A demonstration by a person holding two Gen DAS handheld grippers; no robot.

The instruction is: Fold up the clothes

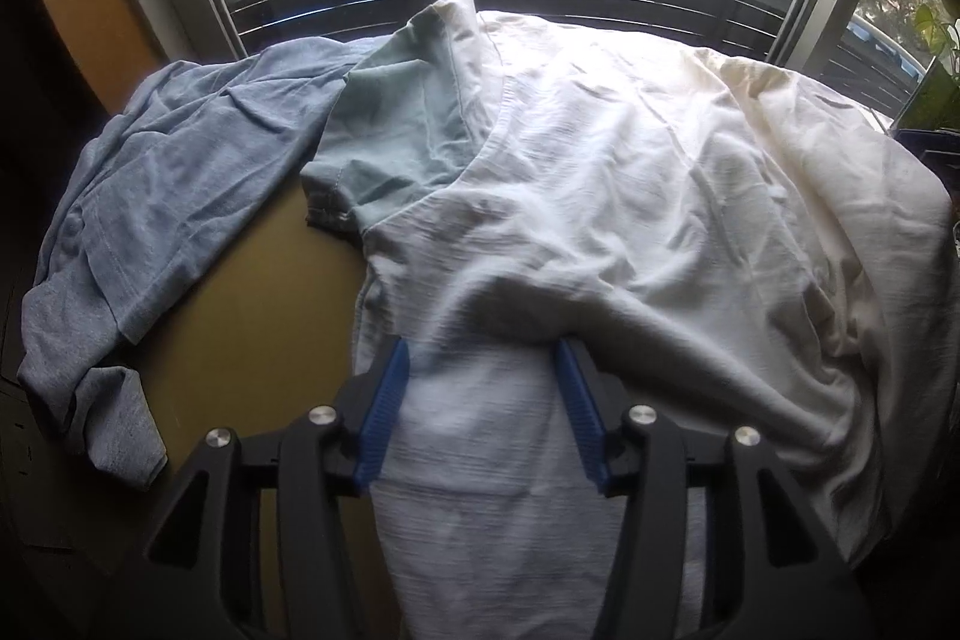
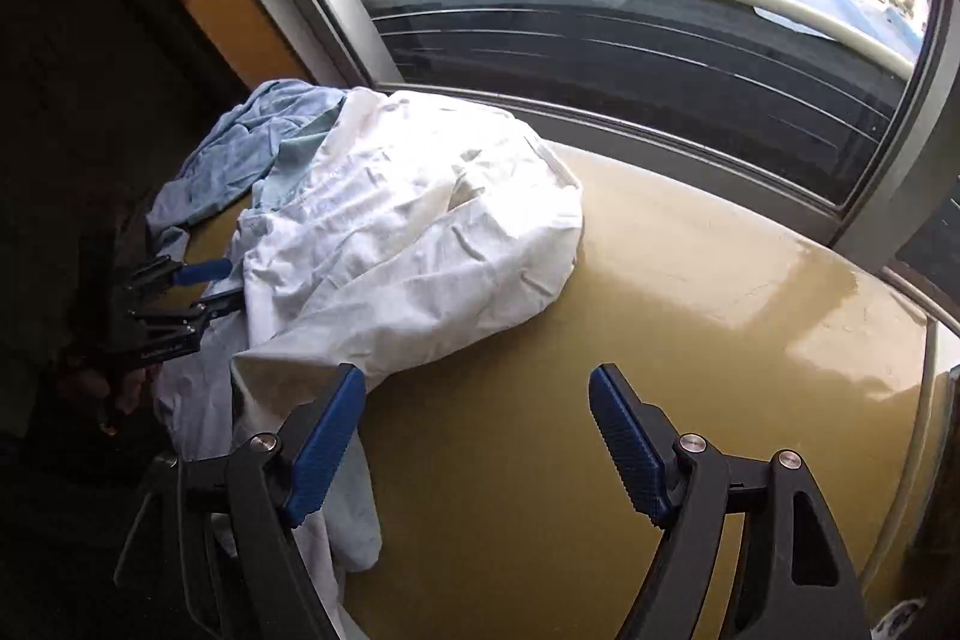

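Observation:
A crumpled white garment (image 1: 630, 196) with a pale green sleeve (image 1: 396, 130) lies heaped on the tan table (image 1: 252, 316). My left gripper (image 1: 483, 352) is open, its blue pads on either side of a stretch of the white cloth near the front edge; the tips run under a fold. In the right wrist view the white garment (image 2: 408, 232) sits at the left, with the left gripper (image 2: 198, 286) at its left side. My right gripper (image 2: 477, 394) is open and empty over bare table, its left pad (image 2: 327, 436) beside the garment's hanging edge.
A grey-blue garment (image 1: 150, 208) lies bunched at the table's left, also in the right wrist view (image 2: 240, 148). A window (image 2: 630, 58) with a railing runs along the far edge. A potted plant (image 1: 936, 58) stands at the far right. The table (image 2: 660, 340) has bare surface on the right.

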